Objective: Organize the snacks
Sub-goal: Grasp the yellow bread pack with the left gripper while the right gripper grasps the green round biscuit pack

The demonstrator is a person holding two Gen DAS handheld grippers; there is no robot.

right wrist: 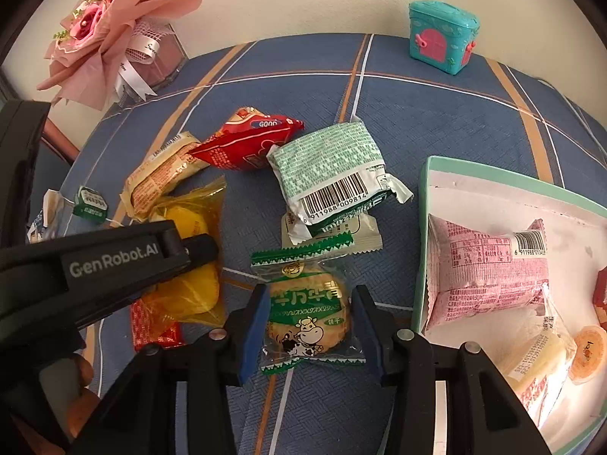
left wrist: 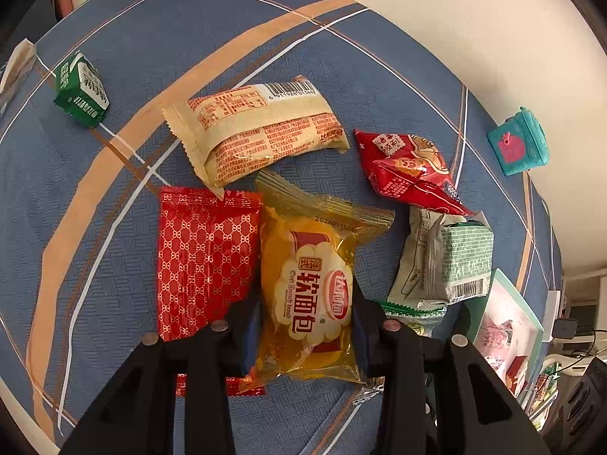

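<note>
My left gripper (right wrist: 189, 250) covers part of the yellow bread pack (right wrist: 189, 227), and that pack hides most of the red patterned packet (right wrist: 155, 328). The white tray (right wrist: 493, 197) runs off the right edge; a red item (right wrist: 599, 295) there is cut off, unreadable.

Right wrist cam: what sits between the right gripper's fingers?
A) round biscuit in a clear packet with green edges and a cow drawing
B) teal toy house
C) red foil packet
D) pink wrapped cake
A: the round biscuit in a clear green-edged packet with a cow drawing lies between the blue pads of the right gripper, on the blue checked cloth.
</note>
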